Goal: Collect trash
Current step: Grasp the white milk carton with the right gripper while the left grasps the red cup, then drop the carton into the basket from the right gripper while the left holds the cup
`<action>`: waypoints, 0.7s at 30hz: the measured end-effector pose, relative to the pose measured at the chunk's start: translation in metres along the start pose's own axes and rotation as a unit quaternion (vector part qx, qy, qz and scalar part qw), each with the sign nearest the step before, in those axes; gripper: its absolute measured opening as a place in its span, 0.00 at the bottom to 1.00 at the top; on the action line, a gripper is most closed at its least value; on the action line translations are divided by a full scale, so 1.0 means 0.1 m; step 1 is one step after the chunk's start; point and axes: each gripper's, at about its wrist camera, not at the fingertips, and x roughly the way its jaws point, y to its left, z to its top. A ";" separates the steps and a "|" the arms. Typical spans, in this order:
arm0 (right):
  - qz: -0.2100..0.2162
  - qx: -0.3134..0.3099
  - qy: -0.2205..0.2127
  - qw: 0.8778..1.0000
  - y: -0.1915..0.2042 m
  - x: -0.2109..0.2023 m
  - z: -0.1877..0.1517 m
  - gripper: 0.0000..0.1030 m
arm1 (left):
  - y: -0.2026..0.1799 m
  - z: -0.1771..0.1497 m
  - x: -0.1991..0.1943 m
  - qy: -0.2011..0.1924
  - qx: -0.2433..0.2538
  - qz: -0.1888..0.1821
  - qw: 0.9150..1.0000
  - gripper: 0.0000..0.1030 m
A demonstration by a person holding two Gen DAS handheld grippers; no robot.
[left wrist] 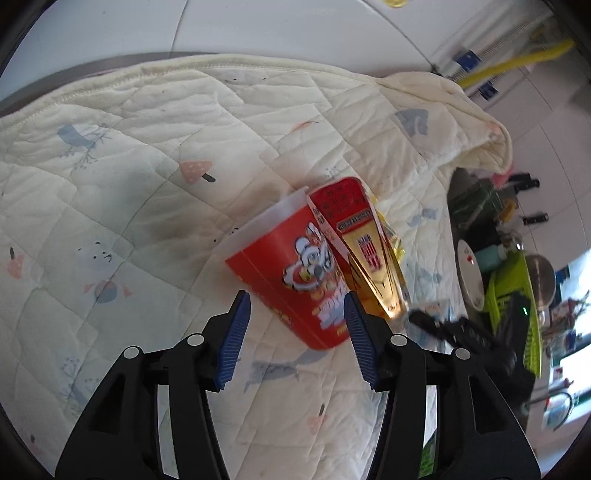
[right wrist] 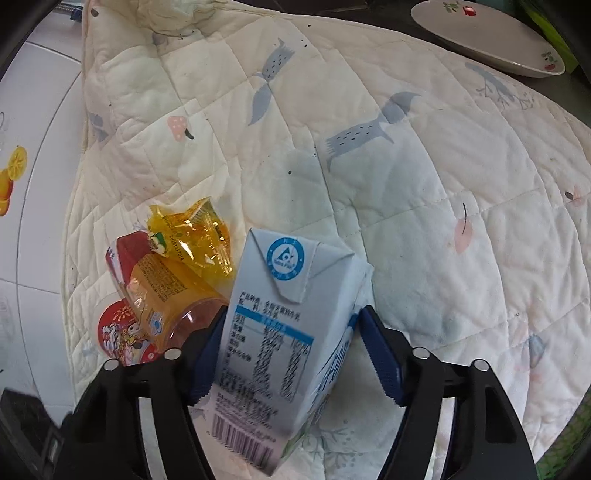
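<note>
The right gripper [right wrist: 284,354] holds the milk carton [right wrist: 280,332] between its jaws, the carton's long axis running forward along the fingers. The left gripper [left wrist: 295,332] hangs wide open and empty just short of the tipped red cup [left wrist: 291,273], which lies diagonally with its base nearest the jaws, touching a red-and-gold pouch [left wrist: 365,251] (yellow wrapper [right wrist: 192,236] beside it). All lies mid-way across the quilted blanket [left wrist: 147,184]; a plate [right wrist: 491,33] sits beyond the blanket's far edge.

Between your right jaws sits a smooth, coated-paper milk carton [right wrist: 280,343]; left of them, a glossy crinkled yellow plastic wrapper [right wrist: 192,236]. Ahead of your left jaws lies a shiny printed red cup [left wrist: 291,277] on matt, quilted cloth [left wrist: 147,184]. The jaw pads [left wrist: 232,339] are ribbed blue rubber.
</note>
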 end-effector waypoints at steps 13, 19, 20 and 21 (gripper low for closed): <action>0.022 -0.052 -0.015 0.998 -0.01 -0.49 -0.28 0.40 | 0.07 0.11 0.45 0.003 -0.099 -0.002 0.995 0.66; 0.043 -0.055 -0.022 0.997 -0.09 -0.72 -0.45 0.40 | 0.03 0.13 0.56 0.002 -0.106 0.002 0.994 0.71; 0.048 -0.054 -0.022 0.997 -0.12 -0.76 -0.48 0.40 | 0.03 0.13 0.58 0.002 -0.110 0.002 0.994 0.71; 0.052 -0.052 -0.023 0.997 -0.14 -0.80 -0.51 0.40 | 0.02 0.13 0.61 0.002 -0.114 0.001 0.993 0.71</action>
